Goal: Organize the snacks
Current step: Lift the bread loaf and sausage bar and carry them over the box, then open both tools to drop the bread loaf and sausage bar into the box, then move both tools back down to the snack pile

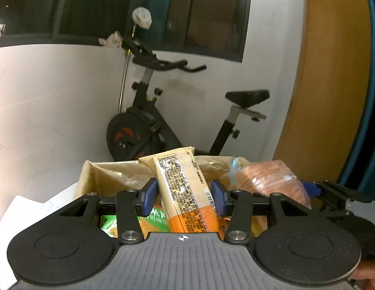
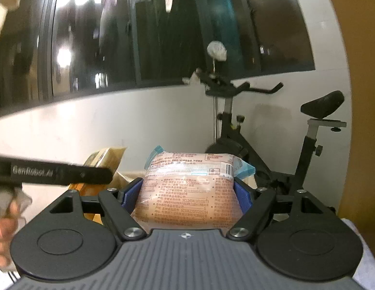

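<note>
The left gripper (image 1: 183,194) clamps a long cream-and-orange snack packet (image 1: 185,188) above the open cardboard box (image 1: 90,178), while the right gripper (image 2: 187,193) squeezes a plump pink packet (image 2: 187,193) just right of it, the exercise bike (image 1: 148,125) standing by the far wall.

Upright cream-and-orange snack pack (image 1: 187,193); plump pink snack bag (image 2: 187,193), label up.
</note>
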Demonstrator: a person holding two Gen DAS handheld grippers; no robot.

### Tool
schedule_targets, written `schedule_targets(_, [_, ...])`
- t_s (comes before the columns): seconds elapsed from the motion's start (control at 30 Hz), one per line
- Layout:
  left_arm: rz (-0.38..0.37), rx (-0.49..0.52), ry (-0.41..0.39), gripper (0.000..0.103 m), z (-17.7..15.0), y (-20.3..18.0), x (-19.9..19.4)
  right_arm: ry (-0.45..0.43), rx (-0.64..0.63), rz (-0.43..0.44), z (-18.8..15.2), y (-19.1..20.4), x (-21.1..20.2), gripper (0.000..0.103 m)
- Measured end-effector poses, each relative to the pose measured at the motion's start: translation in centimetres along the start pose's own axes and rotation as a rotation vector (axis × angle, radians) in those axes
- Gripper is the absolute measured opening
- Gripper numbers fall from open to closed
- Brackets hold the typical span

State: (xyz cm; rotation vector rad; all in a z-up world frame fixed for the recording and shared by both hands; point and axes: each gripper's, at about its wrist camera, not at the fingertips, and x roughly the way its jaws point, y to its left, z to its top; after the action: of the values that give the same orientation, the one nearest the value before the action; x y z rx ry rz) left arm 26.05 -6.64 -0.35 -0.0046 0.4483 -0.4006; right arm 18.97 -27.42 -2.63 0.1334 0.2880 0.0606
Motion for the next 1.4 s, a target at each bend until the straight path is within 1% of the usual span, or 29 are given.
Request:
schedule_targets(0.13, [-0.009, 0.008, 0.035, 0.051, 0.0, 0.6, 2.2, 0.066, -0.074, 0.011, -0.8, 0.2, 2.7, 0.079])
schedule_targets(0.17, [-0.018, 0.012, 0.046, 0.055, 0.0, 0.5, 2.8, 0.087, -0.093, 0.016, -1.1, 0.3, 3.3, 0.079])
schedule_targets(0.2, [-0.019, 0.017, 0.051, 0.069, 0.0, 0.6, 3.1, 0.11, -0.108, 0.02, -1.2, 0.3, 3.9, 0.08])
schedule_targets(0.27, [-0.002, 0.028, 0.04, 0.084, -0.2, 0.5, 3.3, 0.139, -0.12, 0.019, -1.9, 0.5, 4.3, 0.081])
schedule_targets(0.37, [0.018, 0.053, 0.031, 0.084, -0.4, 0.6, 3.2, 0.138, -0.13, 0.027, -2.5, 0.3, 4.5, 0.083])
schedule_targets(0.43, [0.03, 0.047, 0.031, 0.084, -0.5, 0.9, 3.0, 0.117, -0.139, 0.021, -2.7, 0.3, 4.2, 0.089])
schedule_targets(0.57, [0.04, 0.021, 0.021, 0.084, -0.6, 1.7, 1.7, 0.108, -0.147, 0.021, -2.4, 0.5, 3.6, 0.089])
schedule_targets(0.63, [0.048, 0.03, 0.014, 0.084, -0.7, 1.9, 1.0, 0.1, -0.152, 0.021, -2.3, 0.8, 2.9, 0.089])
schedule_targets(0.77, [0.079, 0.04, -0.018, 0.085, -0.9, 2.4, -1.2, 0.091, -0.178, 0.02, -2.2, 1.7, 1.4, 0.09])
schedule_targets(0.83, [0.093, 0.021, -0.045, 0.088, -1.1, 2.7, -2.4, 0.079, -0.179, 0.021, -2.2, 2.0, 0.5, 0.092])
schedule_targets(0.9, [0.119, -0.006, -0.091, 0.093, -1.5, 3.0, -3.8, 0.066, -0.171, 0.017, -2.4, 2.4, -0.6, 0.094])
schedule_targets(1.0, [0.124, -0.037, -0.151, 0.094, -2.2, 3.3, -5.9, 0.047, -0.149, 0.003, -3.2, 2.9, -2.1, 0.096])
schedule_targets(1.07, [0.116, -0.056, -0.161, 0.094, -2.9, 3.5, -7.0, 0.045, -0.148, -0.005, -3.7, 3.2, -3.0, 0.096])
schedule_targets(1.23, [0.123, -0.105, -0.187, 0.097, -5.3, 3.9, -9.6, 0.041, -0.126, -0.006, -5.4, 3.5, -5.1, 0.096])
schedule_targets(1.4, [0.154, -0.143, -0.152, 0.098, -8.0, 5.0, -10.8, 0.047, -0.091, -0.014, -7.2, 3.7, -6.2, 0.096])
